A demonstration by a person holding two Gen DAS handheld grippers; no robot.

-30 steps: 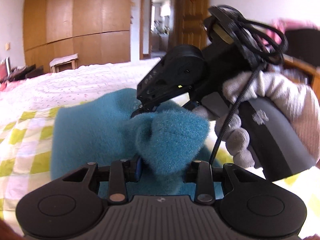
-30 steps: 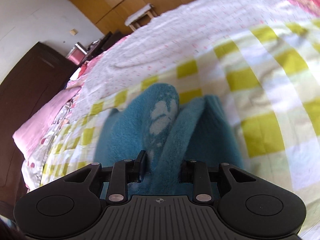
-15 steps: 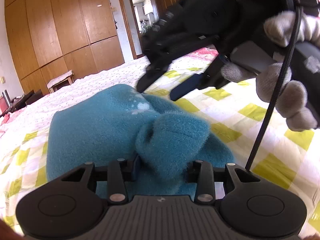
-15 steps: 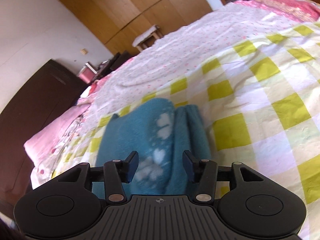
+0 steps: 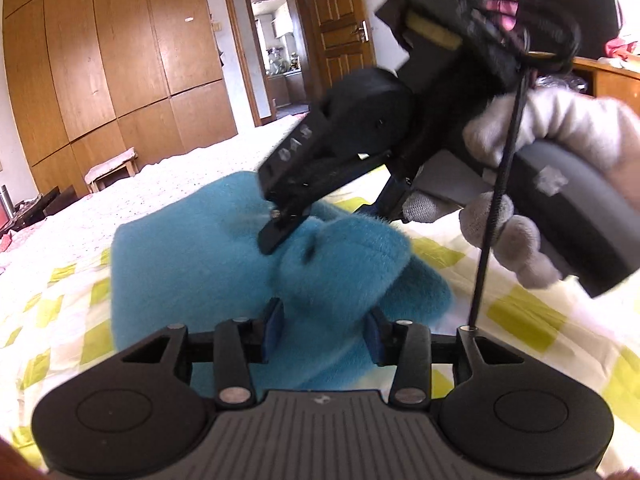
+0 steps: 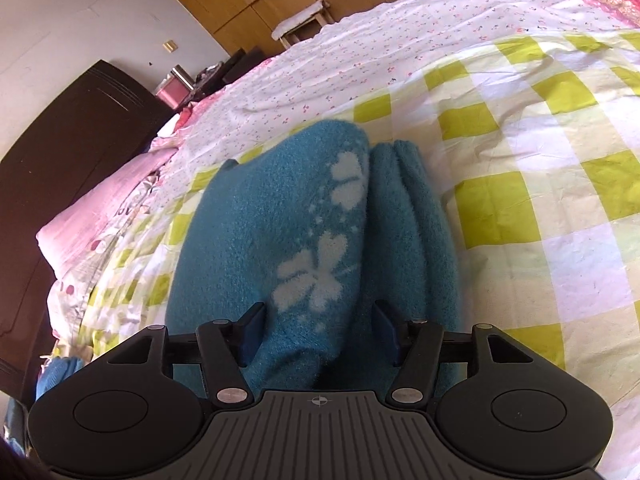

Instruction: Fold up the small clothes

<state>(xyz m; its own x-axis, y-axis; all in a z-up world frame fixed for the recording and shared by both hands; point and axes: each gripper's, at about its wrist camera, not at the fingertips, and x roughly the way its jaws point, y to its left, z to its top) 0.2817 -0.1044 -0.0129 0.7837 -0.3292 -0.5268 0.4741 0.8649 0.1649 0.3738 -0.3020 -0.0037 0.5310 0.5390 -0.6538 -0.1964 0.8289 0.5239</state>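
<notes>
Garment: your blue fleece (image 6: 280,224) lay folded on the checked bedspread (image 6: 540,200), near centre.
Left gripper (image 5: 322,326): you were opening it around a bunched fold.
Right gripper (image 6: 318,332): since 1 second earlier, your pinch was released; fingers apart.
Meaning: fold placed.

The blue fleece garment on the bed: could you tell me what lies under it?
The blue fleece garment lies on a yellow-and-white checked sheet, which shows all around it. Whatever is directly beneath its folds is covered, so I cannot tell if anything else is there.
</notes>
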